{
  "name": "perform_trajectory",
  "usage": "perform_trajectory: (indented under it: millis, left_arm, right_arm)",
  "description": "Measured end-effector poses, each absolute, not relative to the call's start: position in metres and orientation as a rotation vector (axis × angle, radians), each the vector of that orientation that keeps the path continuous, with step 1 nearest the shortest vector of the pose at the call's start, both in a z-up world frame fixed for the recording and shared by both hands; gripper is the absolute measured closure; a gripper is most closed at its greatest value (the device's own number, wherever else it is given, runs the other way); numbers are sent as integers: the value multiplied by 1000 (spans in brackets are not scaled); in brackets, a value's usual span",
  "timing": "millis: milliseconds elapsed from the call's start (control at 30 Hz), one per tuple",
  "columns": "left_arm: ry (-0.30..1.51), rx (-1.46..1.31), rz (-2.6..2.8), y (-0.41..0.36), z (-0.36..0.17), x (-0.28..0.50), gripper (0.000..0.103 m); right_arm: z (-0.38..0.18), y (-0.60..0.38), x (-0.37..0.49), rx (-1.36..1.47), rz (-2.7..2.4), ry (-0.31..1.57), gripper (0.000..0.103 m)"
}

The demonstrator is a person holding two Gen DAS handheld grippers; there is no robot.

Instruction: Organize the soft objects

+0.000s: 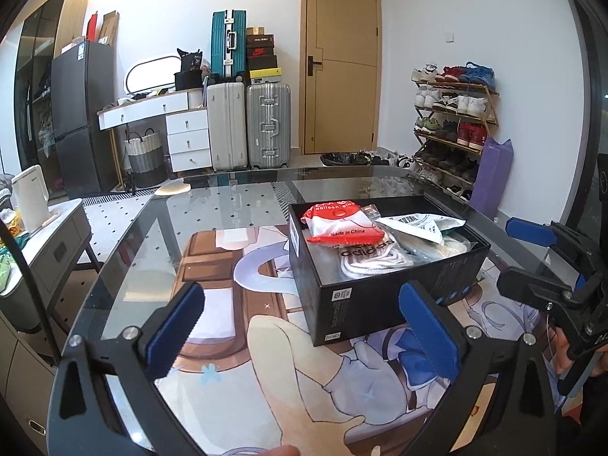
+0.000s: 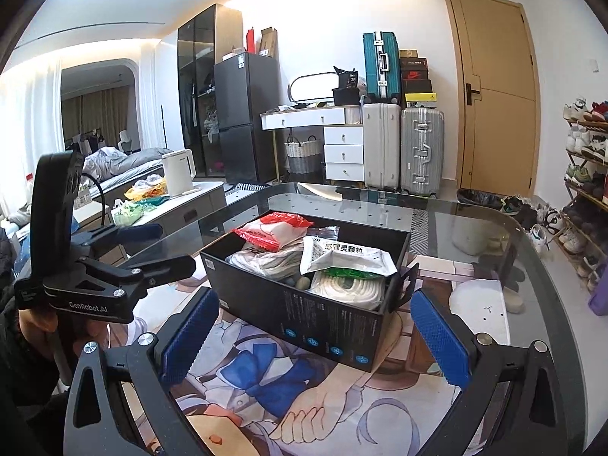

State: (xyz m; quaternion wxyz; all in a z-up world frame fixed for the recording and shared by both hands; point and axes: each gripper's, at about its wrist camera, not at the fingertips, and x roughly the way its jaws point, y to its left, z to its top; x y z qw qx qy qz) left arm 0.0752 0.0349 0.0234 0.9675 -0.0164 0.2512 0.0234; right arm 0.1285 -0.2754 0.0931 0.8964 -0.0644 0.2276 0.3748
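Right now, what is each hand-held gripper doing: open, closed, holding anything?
Left hand-held gripper: open, holding nothing.
Right hand-held gripper: open, holding nothing, black box ahead of it.

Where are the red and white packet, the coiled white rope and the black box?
red and white packet (image 1: 342, 224): left wrist view, its printed face.
coiled white rope (image 2: 347, 288): right wrist view, top coils.
black box (image 2: 323, 319): right wrist view, near side wall.
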Motion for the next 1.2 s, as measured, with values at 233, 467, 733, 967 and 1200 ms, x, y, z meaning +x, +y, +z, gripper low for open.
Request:
perform_trajectory:
  millis: [233,467,733,967,1200]
  left_arm:
    - [497,2,63,26,24,73,0]
    - [488,38,52,18,24,71,0]
    - [487,40,48,16,24,71,0]
    - [489,27,47,18,24,69,0]
    - [490,22,47,19,25,70,0]
  right_arm:
    - [93,-274,126,-131,780,451,1]
    - [93,-280,128,-108,772,451,1]
    - [94,-282,127,-105,774,440,1]
    - [93,-282,126,-105,773,439,1]
    - [93,-282,126,-104,772,440,1]
